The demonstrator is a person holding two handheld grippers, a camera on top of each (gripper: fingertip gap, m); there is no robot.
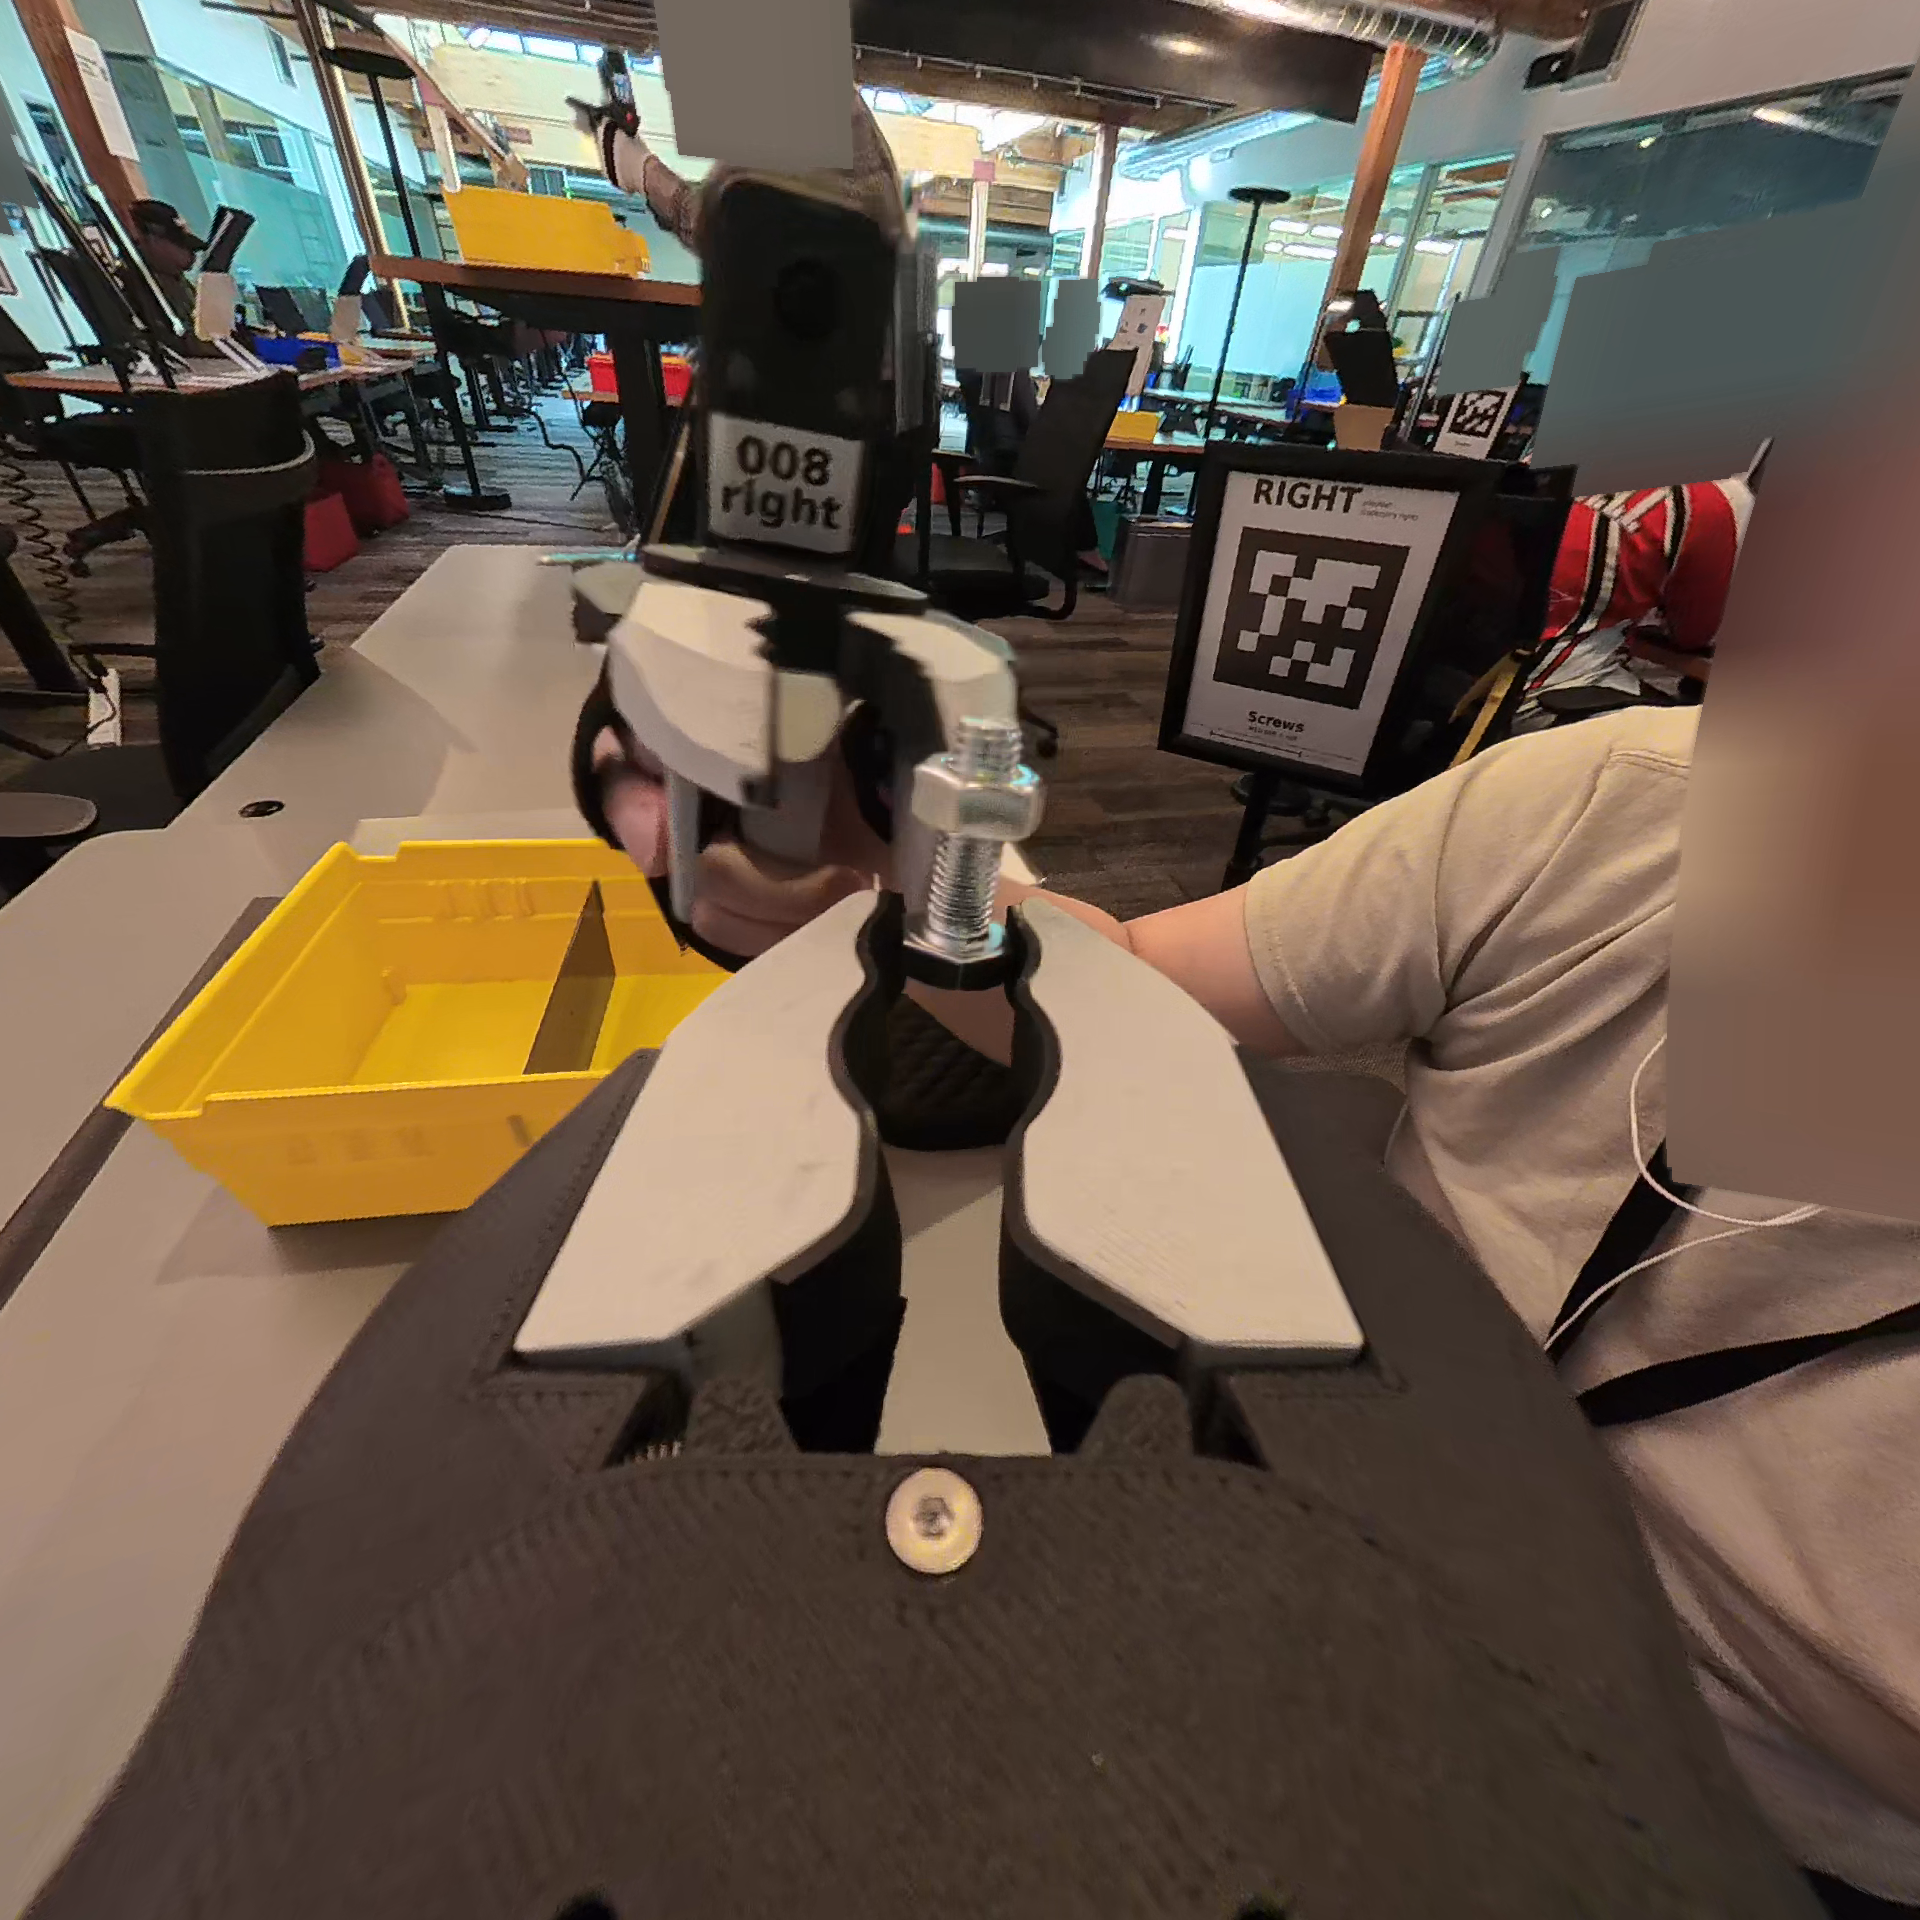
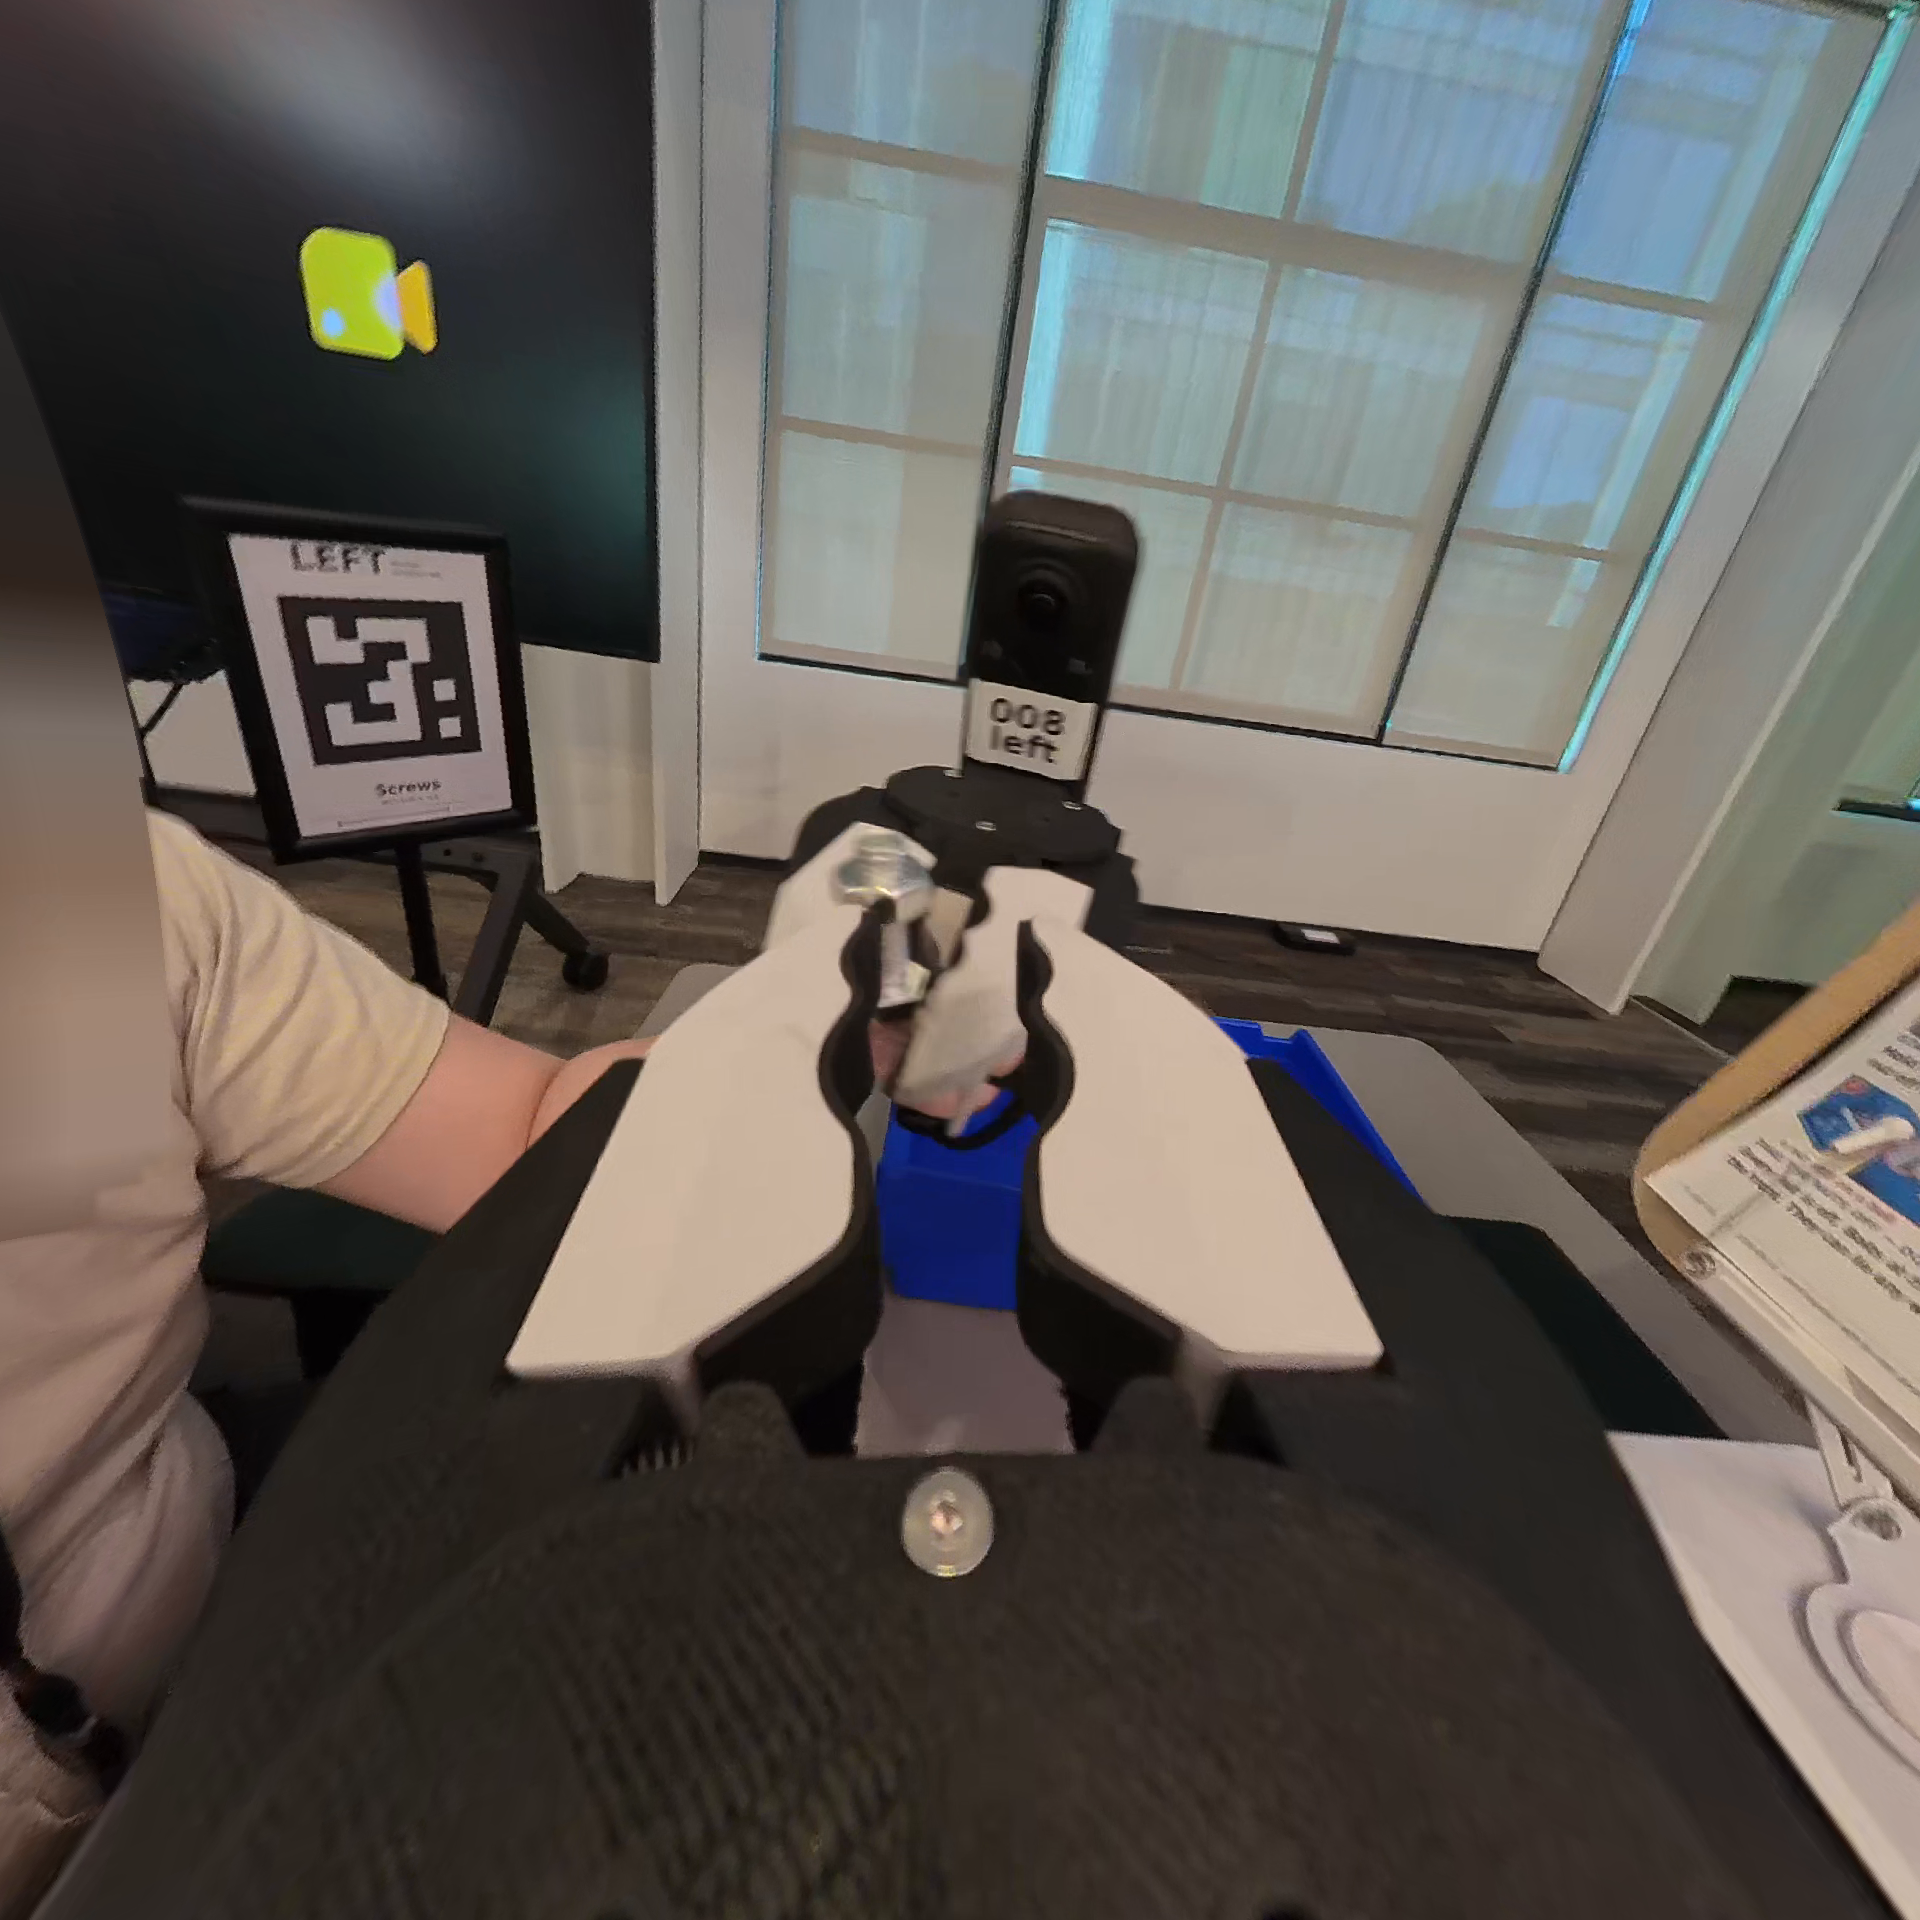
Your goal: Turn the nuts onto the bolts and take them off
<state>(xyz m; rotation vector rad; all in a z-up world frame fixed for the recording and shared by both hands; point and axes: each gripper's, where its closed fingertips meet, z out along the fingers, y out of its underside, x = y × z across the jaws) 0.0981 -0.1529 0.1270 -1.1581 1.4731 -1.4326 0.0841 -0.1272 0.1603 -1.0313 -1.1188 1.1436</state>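
Note:
A silver bolt (image 1: 961,878) stands upright with its head clamped between the tips of my left gripper (image 1: 951,930). A silver nut (image 1: 977,800) sits on the thread near the bolt's top end. My right gripper (image 1: 795,842) faces it from the far side with its jaws spread. One of its fingers (image 1: 906,831) is right beside the nut. In the right wrist view the bolt (image 2: 896,951) and nut (image 2: 878,883) lie against the left fingertip of my open right gripper (image 2: 945,935). The left gripper (image 2: 935,1023) holds the bolt from beyond.
A yellow bin (image 1: 312,1049) with a divider stands on the grey table (image 1: 156,1330) at the left. A blue bin (image 2: 945,1216) lies under the grippers. Framed marker signs (image 1: 1320,613) (image 2: 374,675) stand on either side. A person's arm (image 1: 1455,935) reaches in. Printed sheets (image 2: 1829,1195) are at the right. Less than 4 cm separates the two grippers' tips.

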